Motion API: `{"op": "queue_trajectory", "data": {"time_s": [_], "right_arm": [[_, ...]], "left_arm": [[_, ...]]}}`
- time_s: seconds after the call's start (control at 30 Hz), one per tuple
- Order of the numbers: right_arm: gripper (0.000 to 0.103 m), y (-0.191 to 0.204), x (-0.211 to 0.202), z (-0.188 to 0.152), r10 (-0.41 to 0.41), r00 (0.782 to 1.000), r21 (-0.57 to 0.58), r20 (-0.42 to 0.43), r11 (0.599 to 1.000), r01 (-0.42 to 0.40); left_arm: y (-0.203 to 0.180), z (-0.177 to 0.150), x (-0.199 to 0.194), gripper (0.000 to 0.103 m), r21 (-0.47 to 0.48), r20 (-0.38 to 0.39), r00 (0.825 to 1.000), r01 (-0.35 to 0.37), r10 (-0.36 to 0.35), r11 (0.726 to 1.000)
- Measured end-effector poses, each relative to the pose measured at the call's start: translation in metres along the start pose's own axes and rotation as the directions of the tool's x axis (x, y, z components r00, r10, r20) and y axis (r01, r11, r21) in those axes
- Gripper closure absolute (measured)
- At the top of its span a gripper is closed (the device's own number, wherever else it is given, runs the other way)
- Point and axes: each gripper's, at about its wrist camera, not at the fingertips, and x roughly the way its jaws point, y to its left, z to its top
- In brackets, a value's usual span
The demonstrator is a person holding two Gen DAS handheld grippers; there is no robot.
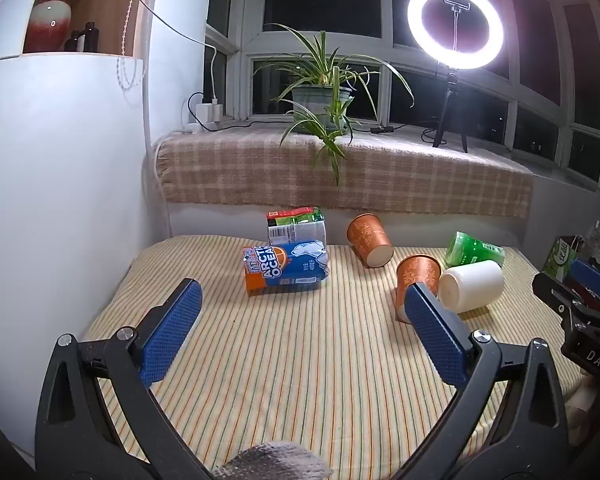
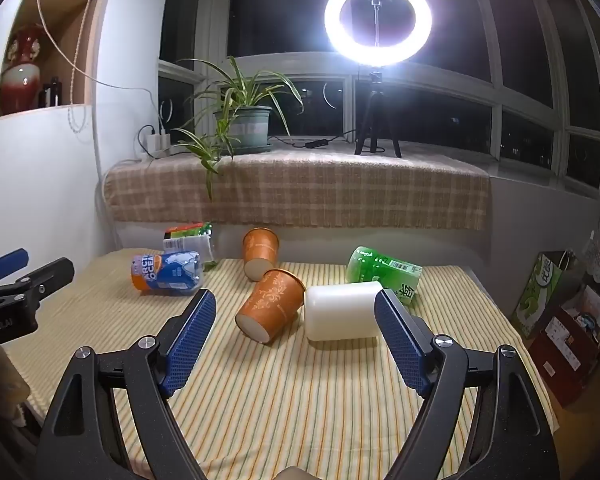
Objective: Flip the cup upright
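The white cup (image 2: 342,312) lies on its side toward the right of the striped cloth (image 2: 300,392) that covers the worktop, its closed base turned toward the right wrist camera. Just left of it, touching or nearly so, a near orange paper cup (image 2: 271,305) lies tipped over with its base facing forward. A far orange paper cup (image 2: 260,251) lies on its side behind it, well apart from the white cup. A green bottle (image 2: 384,274) lies on its side directly behind the white cup, close to it. To the left lie a blue and orange bottle (image 2: 167,273) and, behind that, a clear bottle with a green label (image 2: 189,240).

The right gripper (image 2: 296,316) hovers over the cloth with its blue fingers (image 2: 192,334) spread wide, holding nothing; the right-hand finger overlaps the white cup's edge in this view, and contact cannot be judged. The left gripper (image 1: 300,304) also hovers with fingers (image 1: 172,328) spread wide and empty, aimed at bare cloth between the blue and orange bottle (image 1: 286,266) and the near orange paper cup (image 1: 416,276). From this side the white cup (image 1: 471,286) sits right of that cup.

A potted plant (image 2: 244,124) and a lit ring light (image 2: 378,20) stand on the window ledge behind.
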Motion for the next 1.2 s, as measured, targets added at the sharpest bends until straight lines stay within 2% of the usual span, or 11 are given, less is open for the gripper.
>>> {"op": "queue_trajectory", "data": {"time_s": [1.2], "right_arm": [[0.021, -0.0009, 0.0001, 0.0010, -0.035, 0.999, 0.005, 0.000, 0.999, 0.035]], "left_arm": [[-0.0002, -0.0003, 0.0004, 0.000, 0.002, -0.001, 1.000, -0.002, 0.002, 1.000]]}}
